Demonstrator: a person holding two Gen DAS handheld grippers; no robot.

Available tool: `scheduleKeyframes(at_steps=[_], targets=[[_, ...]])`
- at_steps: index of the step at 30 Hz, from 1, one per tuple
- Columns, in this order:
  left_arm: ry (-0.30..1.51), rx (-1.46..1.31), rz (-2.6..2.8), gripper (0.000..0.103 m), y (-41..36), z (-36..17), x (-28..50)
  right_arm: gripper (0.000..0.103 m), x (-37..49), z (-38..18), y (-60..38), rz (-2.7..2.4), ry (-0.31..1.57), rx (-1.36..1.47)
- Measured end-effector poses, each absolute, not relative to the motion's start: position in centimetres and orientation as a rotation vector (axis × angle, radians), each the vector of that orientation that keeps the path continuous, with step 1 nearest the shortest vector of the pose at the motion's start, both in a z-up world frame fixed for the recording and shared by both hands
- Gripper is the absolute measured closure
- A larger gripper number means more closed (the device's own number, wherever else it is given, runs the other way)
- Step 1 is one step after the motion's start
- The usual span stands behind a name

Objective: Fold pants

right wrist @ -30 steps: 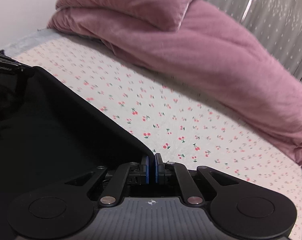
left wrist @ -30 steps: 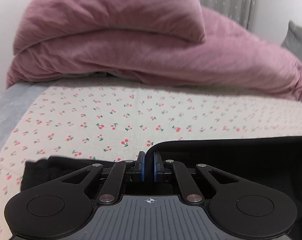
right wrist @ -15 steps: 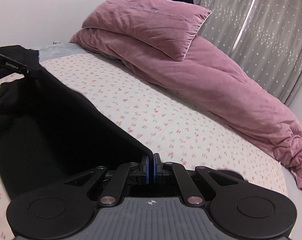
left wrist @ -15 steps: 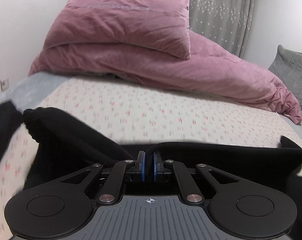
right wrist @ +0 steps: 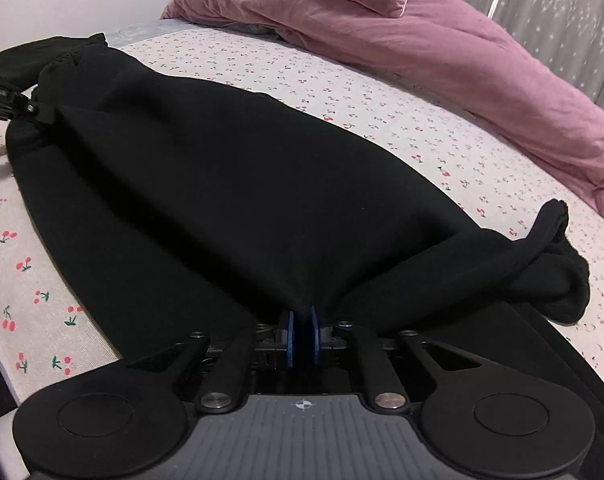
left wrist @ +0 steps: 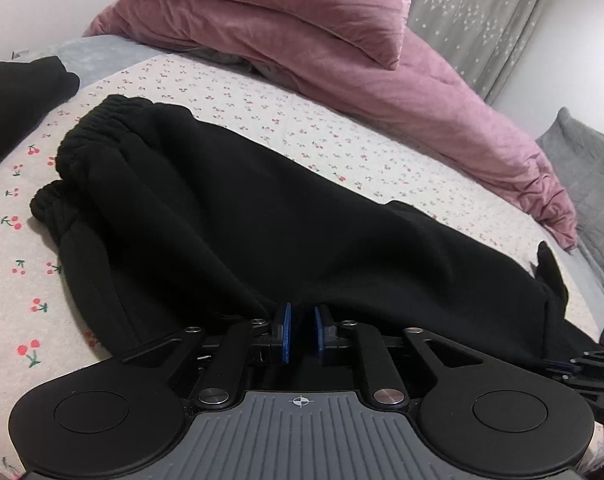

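Black pants (left wrist: 285,216) lie folded lengthwise across my cherry-print sheet (left wrist: 342,128), long axis running side to side ahead of both hands. Left gripper (left wrist: 300,330) is opening, pads parted; right gripper (right wrist: 302,334) is opening (cloth between).

You have one pair of black pants (left wrist: 261,216) before you, with one cherry-print sheet (left wrist: 342,136) under it. At twelve o'clock you see one pink pillow (left wrist: 302,4) and one pink duvet (left wrist: 442,92). At three o'clock is one grey cushion (left wrist: 582,160). You hold two grippers: left gripper (left wrist: 300,334) and right gripper (right wrist: 302,336).
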State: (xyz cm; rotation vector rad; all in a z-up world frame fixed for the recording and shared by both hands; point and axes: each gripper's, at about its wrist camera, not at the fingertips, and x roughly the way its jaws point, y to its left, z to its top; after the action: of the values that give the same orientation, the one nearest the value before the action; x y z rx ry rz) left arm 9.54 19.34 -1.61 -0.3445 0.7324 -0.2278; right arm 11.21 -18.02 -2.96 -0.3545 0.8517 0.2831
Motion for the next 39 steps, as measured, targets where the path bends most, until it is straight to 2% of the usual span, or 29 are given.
scheduleKeyframes(at_steps=[1,2,3,4,5,7,12,16,20,23,25,26,27,28,29,30,35,39], targets=[[0.729,-0.355,-0.233,0.088,19.5,-1.6,9.4,0.081,11.3,-2.6,-18.1,0.286,0.859,-0.324],[0.730,-0.360,-0.234,0.084,19.6,-1.7,9.2,0.076,11.3,-2.2,-18.4,0.299,0.865,-0.276],[0.728,-0.366,-0.226,0.079,19.7,-1.7,9.1,0.064,11.1,-1.7,-18.8,0.320,0.869,-0.231],[0.725,-0.376,-0.222,0.069,19.9,-1.8,8.8,0.060,11.0,-1.1,-19.4,0.346,0.866,-0.180],[0.722,-0.391,-0.222,0.058,20.1,-1.8,8.7,0.060,10.8,-0.6,-19.9,0.354,0.856,-0.152],[0.704,-0.424,-0.209,0.045,20.7,-1.8,8.4,0.057,10.6,0.6,-21.1,0.335,0.812,-0.105],[0.648,-0.496,-0.156,0.038,22.2,-1.4,8.1,0.040,12.5,1.8,-25.0,0.173,0.712,0.099],[0.603,-0.546,-0.076,0.037,23.1,-1.7,8.5,0.040,15.3,0.8,-26.6,0.048,0.694,0.181],[0.565,-0.526,0.001,0.041,23.4,-1.7,9.8,0.043,16.6,-0.4,-27.6,-0.042,0.671,0.180],[0.560,-0.554,0.055,0.042,24.0,-2.1,10.7,0.049,17.6,-1.6,-27.9,-0.086,0.671,0.157],[0.565,-0.592,0.101,0.044,24.6,-2.4,11.3,0.060,18.2,-2.2,-28.2,-0.097,0.668,0.163],[0.563,-0.607,0.119,0.052,24.9,-2.5,11.5,0.063,18.4,-2.3,-28.6,-0.103,0.662,0.163],[0.561,-0.621,0.137,0.056,25.2,-2.5,11.6,0.078,18.4,-2.4,-28.7,-0.112,0.652,0.158],[0.559,-0.634,0.155,0.068,25.5,-2.6,11.7,0.099,18.3,-2.3,-28.7,-0.124,0.642,0.159],[0.560,-0.647,0.171,0.090,25.8,-2.6,11.8,0.099,18.1,-2.1,-28.9,-0.140,0.636,0.161],[0.560,-0.662,0.172,0.097,26.1,-2.6,11.8,0.100,17.8,-1.7,-29.1,-0.150,0.629,0.170],[0.464,-0.646,0.152,0.098,26.4,-0.9,10.2,0.100,14.5,1.5,-29.8,-0.180,0.496,0.185],[0.464,-0.577,0.137,0.098,26.0,-0.1,8.5,0.100,10.7,3.1,-31.0,-0.184,0.454,0.200]])
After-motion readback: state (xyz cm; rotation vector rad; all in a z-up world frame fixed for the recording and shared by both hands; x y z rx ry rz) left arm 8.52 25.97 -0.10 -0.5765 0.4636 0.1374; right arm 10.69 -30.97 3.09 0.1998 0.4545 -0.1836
